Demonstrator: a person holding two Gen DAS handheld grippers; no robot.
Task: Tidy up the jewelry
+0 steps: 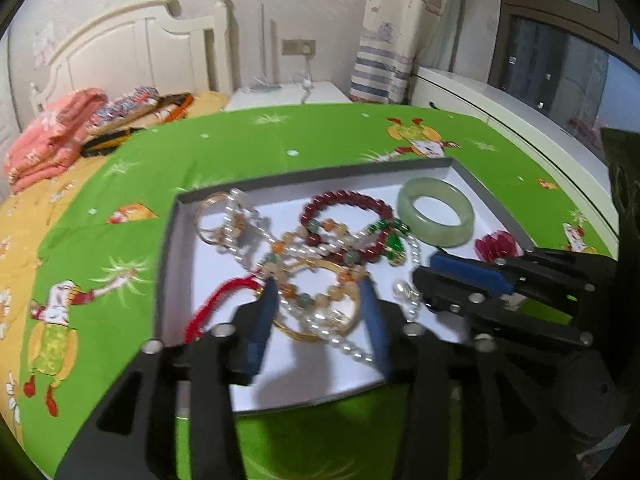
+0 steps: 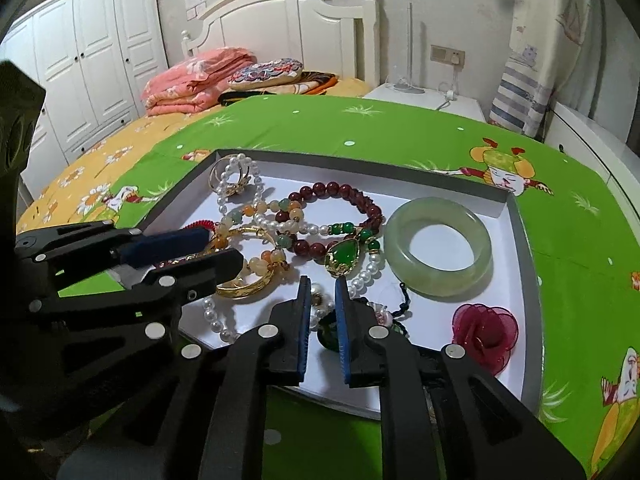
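A shallow white tray (image 1: 166, 280) (image 2: 529, 280) lies on a green cloth and holds tangled jewelry. In it are a jade bangle (image 1: 452, 236) (image 2: 404, 258), a dark red bead bracelet (image 1: 344, 196) (image 2: 332, 188), a gold bangle (image 1: 300, 334) (image 2: 244, 292), a pearl strand (image 1: 354, 348) (image 2: 216, 320), a green pendant (image 2: 344, 256) and a red fabric flower (image 2: 484, 332). My left gripper (image 1: 318, 284) (image 2: 222, 246) is open, its fingers straddling the gold bangle and a pale bead bracelet without pressing them. My right gripper (image 2: 323, 282) (image 1: 424, 267) hovers at the tray's near right, narrowly open over a pearl bead and a dark green piece.
The green cartoon-print cloth (image 1: 248, 140) covers a bed with a yellow sheet. A folded pink blanket (image 2: 196, 80) and a pillow (image 2: 266, 70) lie by the white headboard (image 2: 288, 20). A white nightstand (image 2: 432, 98) and a wardrobe (image 2: 88, 60) stand behind.
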